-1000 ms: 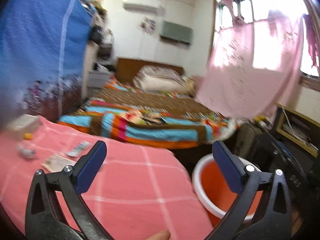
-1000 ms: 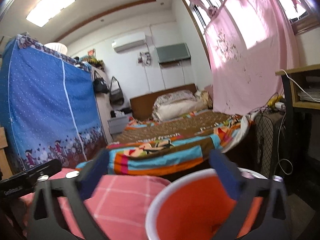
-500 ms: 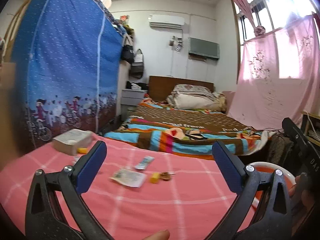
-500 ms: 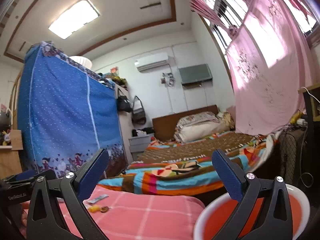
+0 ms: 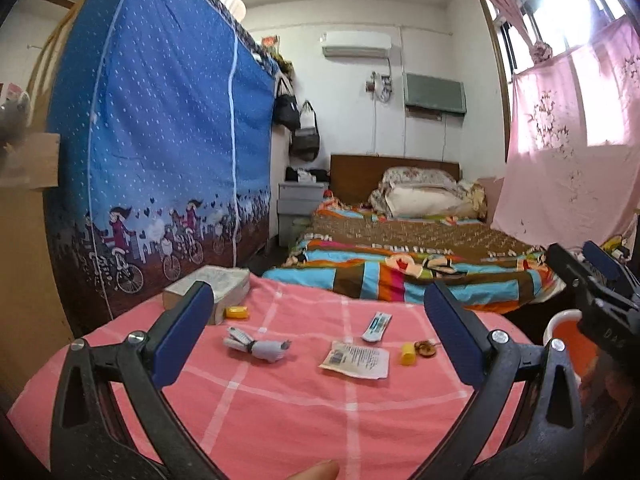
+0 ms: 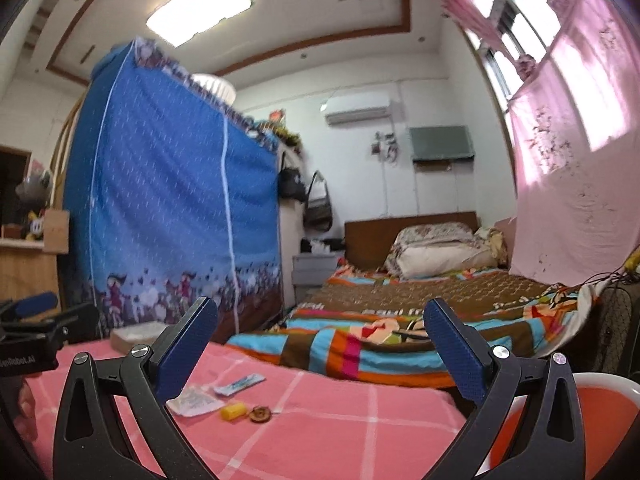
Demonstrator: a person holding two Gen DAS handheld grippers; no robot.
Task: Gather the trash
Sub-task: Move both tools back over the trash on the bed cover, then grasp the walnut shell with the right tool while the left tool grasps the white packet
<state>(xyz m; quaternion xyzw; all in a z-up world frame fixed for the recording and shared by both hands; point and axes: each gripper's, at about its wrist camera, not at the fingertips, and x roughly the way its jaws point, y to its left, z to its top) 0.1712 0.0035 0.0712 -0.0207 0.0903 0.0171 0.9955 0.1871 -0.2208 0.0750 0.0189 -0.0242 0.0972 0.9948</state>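
Left wrist view showed the left gripper (image 5: 312,328) with jaws wide and empty, newly swung from the orange bin (image 5: 568,332) toward litter: a paper packet (image 5: 356,360) left of it on the pink-clothed counter (image 5: 280,400). Right gripper (image 6: 320,344) also gaped. Beyond lay a bed (image 5: 400,256).

Bright daylight blows out the window (image 5: 560,4); ceiling lamp (image 6: 200,6) glares; right view motion-blurred; fisheye edges curved, dark.

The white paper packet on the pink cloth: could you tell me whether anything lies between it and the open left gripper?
Nothing visible does. The white paper packet lies flat on bare pink cloth, ahead of the open left gripper; the yellow cap sits beside it to the right.
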